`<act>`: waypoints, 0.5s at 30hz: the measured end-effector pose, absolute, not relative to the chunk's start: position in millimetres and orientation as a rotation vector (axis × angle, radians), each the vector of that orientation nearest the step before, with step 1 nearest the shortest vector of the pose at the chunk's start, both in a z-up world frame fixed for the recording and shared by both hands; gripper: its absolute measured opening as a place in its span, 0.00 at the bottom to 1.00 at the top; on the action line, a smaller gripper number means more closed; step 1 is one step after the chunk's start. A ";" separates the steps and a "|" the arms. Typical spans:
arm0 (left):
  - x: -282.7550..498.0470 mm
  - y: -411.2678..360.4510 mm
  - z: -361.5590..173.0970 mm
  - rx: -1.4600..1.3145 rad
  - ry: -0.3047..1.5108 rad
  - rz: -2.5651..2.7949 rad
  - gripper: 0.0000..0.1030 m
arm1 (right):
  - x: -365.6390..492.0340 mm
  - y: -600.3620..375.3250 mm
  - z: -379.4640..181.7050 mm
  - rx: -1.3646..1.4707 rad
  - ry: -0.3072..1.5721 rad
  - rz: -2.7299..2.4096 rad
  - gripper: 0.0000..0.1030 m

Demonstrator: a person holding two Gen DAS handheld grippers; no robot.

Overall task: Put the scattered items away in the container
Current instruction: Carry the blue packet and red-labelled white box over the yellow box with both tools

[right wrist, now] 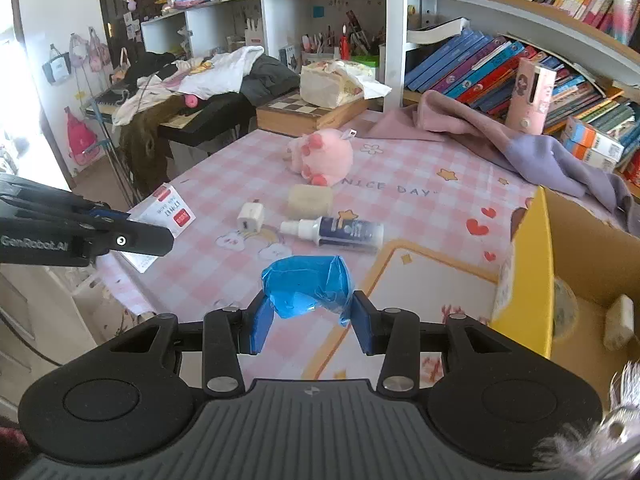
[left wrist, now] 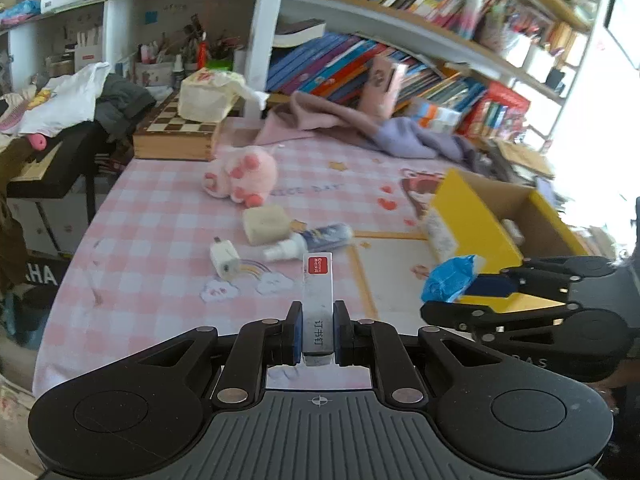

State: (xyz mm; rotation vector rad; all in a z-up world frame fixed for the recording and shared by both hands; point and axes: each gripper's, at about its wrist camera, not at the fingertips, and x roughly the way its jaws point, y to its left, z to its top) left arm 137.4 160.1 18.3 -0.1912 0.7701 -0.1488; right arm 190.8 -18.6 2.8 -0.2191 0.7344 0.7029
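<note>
1. The left gripper [left wrist: 317,330] pinches a staple box [left wrist: 317,304] above the table [left wrist: 160,216].
2. The right gripper [right wrist: 308,316] clamps a blue wrapper [right wrist: 306,286].
3. The yellow cardboard box [right wrist: 532,264] stands at the right.
4. Farther lie a spray bottle [right wrist: 340,232], charger [right wrist: 250,219] and pink plush [right wrist: 322,154].

The right gripper [right wrist: 308,312] has its blue fingers [right wrist: 260,326] pressed against a crumpled blue packet [right wrist: 306,286] held above the pink checked desk [right wrist: 420,216] — beyond it lie a spray bottle [right wrist: 340,232], a white charger [right wrist: 250,218], a pale sponge block [right wrist: 310,200] and a pink plush toy [right wrist: 322,154]. At the right edge stands the yellow cardboard box [right wrist: 532,264], open-topped, with a small pale item inside. From the left, the left gripper [right wrist: 132,226] reaches in — it carries a white staple box [right wrist: 166,216] with a red label.
</note>
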 end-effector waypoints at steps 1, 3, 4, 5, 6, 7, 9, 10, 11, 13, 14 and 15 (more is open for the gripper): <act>129.7 158.4 19.0 -0.199 0.769 -0.156 0.12 | 182.5 -21.2 4.6 -0.218 0.732 0.699 0.38; 113.5 153.8 19.4 -0.217 0.769 -0.176 0.12 | 164.1 -26.8 7.6 -0.213 0.728 0.688 0.38; 105.2 151.1 19.7 -0.228 0.769 -0.189 0.12 | 155.5 -29.5 8.6 -0.211 0.727 0.683 0.38; 97.6 148.3 20.0 -0.237 0.767 -0.203 0.12 | 146.3 -32.4 9.5 -0.209 0.726 0.677 0.38; 90.3 145.0 20.2 -0.245 0.766 -0.219 0.12 | 136.5 -35.7 10.2 -0.208 0.726 0.668 0.38; 83.0 141.5 20.3 -0.250 0.765 -0.236 0.12 | 127.3 -39.5 10.8 -0.206 0.727 0.659 0.38; 70.8 135.4 19.7 -0.262 0.768 -0.272 0.12 | 110.0 -47.0 12.1 -0.198 0.733 0.638 0.38; 65.9 132.5 18.9 -0.269 0.772 -0.289 0.12 | 102.4 -50.6 12.9 -0.193 0.735 0.628 0.38; 61.4 129.4 17.3 -0.276 0.778 -0.306 0.12 | 94.7 -54.6 13.6 -0.187 0.738 0.617 0.38; 54.0 123.2 13.3 -0.293 0.793 -0.329 0.12 | 83.4 -60.8 15.4 -0.177 0.742 0.601 0.38; 50.7 120.5 11.6 -0.304 0.799 -0.339 0.12 | 78.9 -64.0 16.3 -0.172 0.744 0.591 0.38; 48.1 118.3 10.7 -0.314 0.803 -0.350 0.13 | 75.4 -66.7 17.0 -0.168 0.746 0.582 0.38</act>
